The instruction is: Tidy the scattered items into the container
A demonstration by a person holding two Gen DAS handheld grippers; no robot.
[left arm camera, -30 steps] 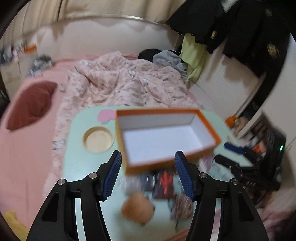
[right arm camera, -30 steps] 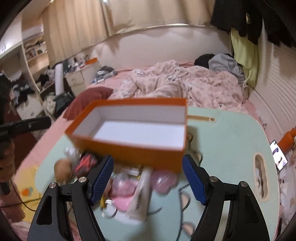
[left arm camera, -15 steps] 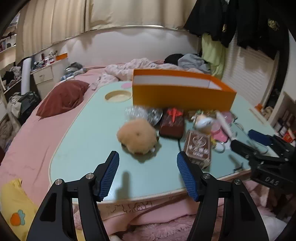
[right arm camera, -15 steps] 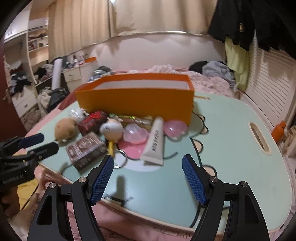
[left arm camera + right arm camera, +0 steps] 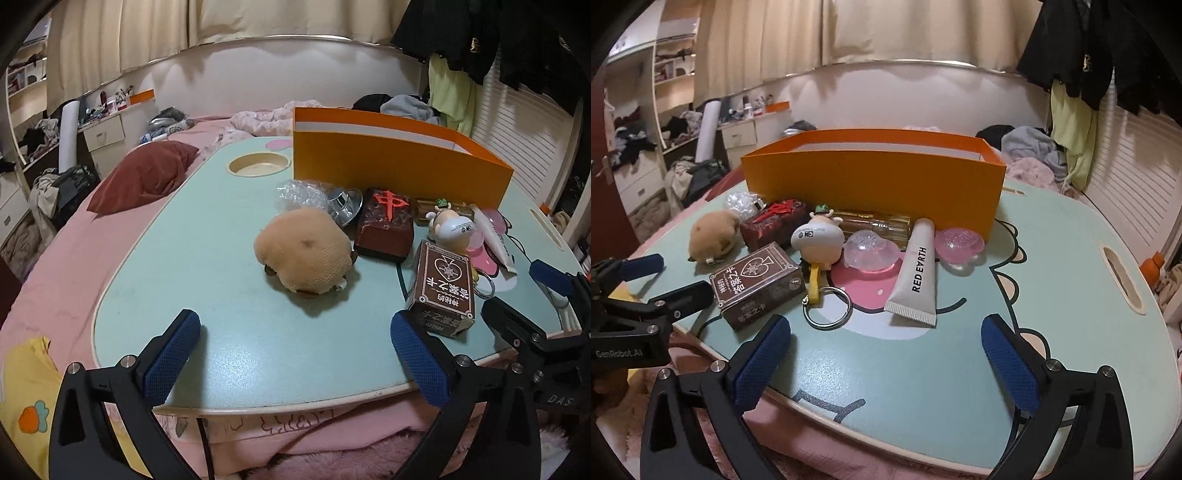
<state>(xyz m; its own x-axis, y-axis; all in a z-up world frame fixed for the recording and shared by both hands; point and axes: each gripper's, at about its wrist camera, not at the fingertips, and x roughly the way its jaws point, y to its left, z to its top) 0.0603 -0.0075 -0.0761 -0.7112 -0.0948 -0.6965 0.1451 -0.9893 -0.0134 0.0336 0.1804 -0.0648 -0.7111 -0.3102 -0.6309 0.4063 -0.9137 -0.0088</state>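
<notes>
"RED EARTH" runs along the white tube (image 5: 915,272). The left gripper (image 5: 631,295), at the left edge, reads "GenRobot.AI". The red block (image 5: 385,229) bears a raised red "中".

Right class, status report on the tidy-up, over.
Left claw open, empty. Right claw open, empty. Orange box upright; items outside. Card box nearest; nothing blocking.

The left gripper (image 5: 295,354) has two black plastic arms with round silver screws and bumpy blue pads (image 5: 173,356) at the tips. The right gripper (image 5: 885,360) looks the same, black with blue pads (image 5: 1010,363). White letters on the left one's black body read "GenRobot.AI".
</notes>
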